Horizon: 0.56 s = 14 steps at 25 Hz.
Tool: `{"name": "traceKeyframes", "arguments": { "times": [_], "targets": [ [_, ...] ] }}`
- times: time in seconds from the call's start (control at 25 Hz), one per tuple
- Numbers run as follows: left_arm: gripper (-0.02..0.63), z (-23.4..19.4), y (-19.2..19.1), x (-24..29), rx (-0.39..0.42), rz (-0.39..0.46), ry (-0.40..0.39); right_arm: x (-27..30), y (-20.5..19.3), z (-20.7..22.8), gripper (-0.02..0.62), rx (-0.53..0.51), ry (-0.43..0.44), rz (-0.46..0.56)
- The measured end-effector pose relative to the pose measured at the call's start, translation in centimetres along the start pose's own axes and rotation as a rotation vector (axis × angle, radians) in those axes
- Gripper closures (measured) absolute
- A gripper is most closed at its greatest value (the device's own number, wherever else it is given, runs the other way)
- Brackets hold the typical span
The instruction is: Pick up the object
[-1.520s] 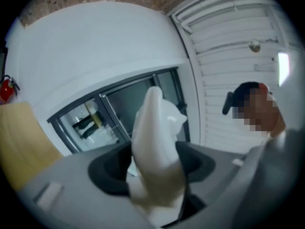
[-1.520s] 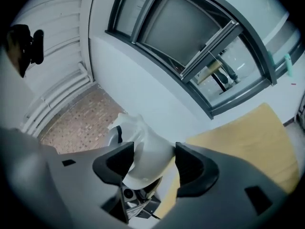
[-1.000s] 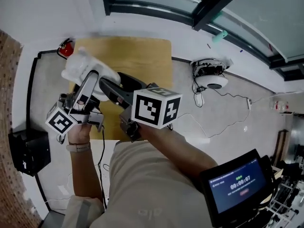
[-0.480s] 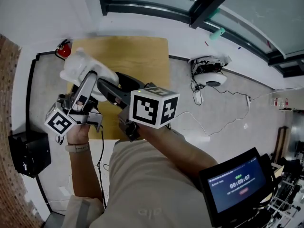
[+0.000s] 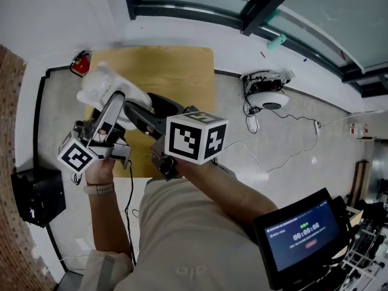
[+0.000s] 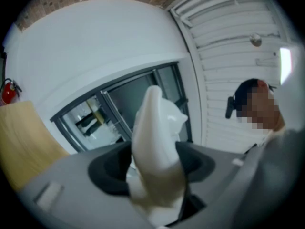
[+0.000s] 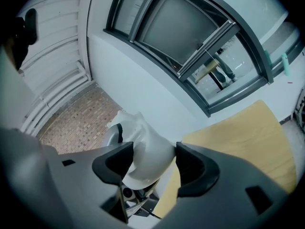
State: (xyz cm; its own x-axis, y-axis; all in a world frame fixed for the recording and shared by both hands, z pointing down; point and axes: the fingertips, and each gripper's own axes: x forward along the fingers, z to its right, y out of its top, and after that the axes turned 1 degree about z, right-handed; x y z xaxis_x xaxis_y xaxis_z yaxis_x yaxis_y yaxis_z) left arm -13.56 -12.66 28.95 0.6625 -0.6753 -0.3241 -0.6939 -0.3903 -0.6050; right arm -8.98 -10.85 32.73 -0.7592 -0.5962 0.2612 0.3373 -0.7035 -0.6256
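A white crumpled bag-like object (image 5: pixel 104 87) is lifted off the wooden table (image 5: pixel 176 71). My left gripper (image 5: pixel 115 105) is shut on it; in the left gripper view the white object (image 6: pixel 155 147) is pinched between the two grey jaws and sticks up past them. My right gripper (image 5: pixel 147 109) reaches in from the right. Its jaws stand wide on either side of the white object (image 7: pixel 145 149), with my left gripper's body visible beneath. I cannot see that the right pads press on it.
A red fire extinguisher (image 5: pixel 80 62) stands at the table's far left corner. A black box (image 5: pixel 36 196) sits on the floor to the left. Cables and a white round device (image 5: pixel 267 102) lie on the floor to the right. Windows (image 5: pixel 254 5) run along the far wall.
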Motion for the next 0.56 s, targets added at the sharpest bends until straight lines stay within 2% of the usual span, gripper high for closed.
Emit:
{"name": "traceKeyframes", "arguments": {
  "times": [0.56],
  "targets": [
    [0.321, 0.17, 0.01, 0.25, -0.01, -0.011, 0.003, -0.1, -0.08, -0.06, 0.334, 0.015, -0.004, 0.0]
  ]
}}
